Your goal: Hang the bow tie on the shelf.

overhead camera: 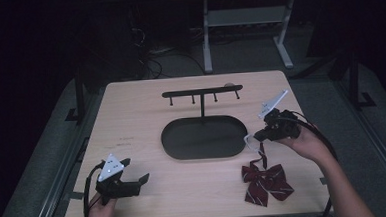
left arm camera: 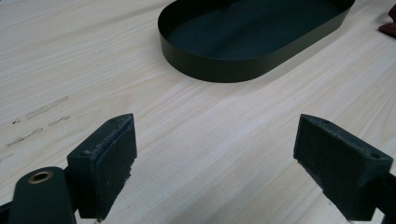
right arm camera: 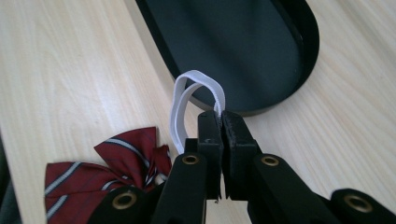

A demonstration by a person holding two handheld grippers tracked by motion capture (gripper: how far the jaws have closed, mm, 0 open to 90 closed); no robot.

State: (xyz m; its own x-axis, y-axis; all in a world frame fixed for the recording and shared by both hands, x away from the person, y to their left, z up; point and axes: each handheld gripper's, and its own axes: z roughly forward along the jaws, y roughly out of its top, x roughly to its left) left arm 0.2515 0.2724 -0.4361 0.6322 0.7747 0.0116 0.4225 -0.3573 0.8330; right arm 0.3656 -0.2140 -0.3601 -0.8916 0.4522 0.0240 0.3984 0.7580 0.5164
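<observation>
A dark red striped bow tie (overhead camera: 265,182) (right arm camera: 107,175) lies near the table's front right. Its white elastic band (right arm camera: 187,100) (overhead camera: 250,139) loops up from it. My right gripper (right arm camera: 221,117) (overhead camera: 259,134) is shut on that band and holds it above the table, just right of the black oval tray (overhead camera: 202,138) (right arm camera: 243,51). A black stand with a hook bar (overhead camera: 201,93) rises from the tray's far side. At the front left, my left gripper (overhead camera: 134,174) (left arm camera: 215,163) rests open over bare wood, nothing between its pads.
The light wooden table (overhead camera: 131,116) has faint marks left of the tray (left arm camera: 252,42). A corner of the bow tie (left arm camera: 388,23) shows at the right edge of the left gripper view. Beyond the table stand dark floor, cables and a white table frame (overhead camera: 247,30).
</observation>
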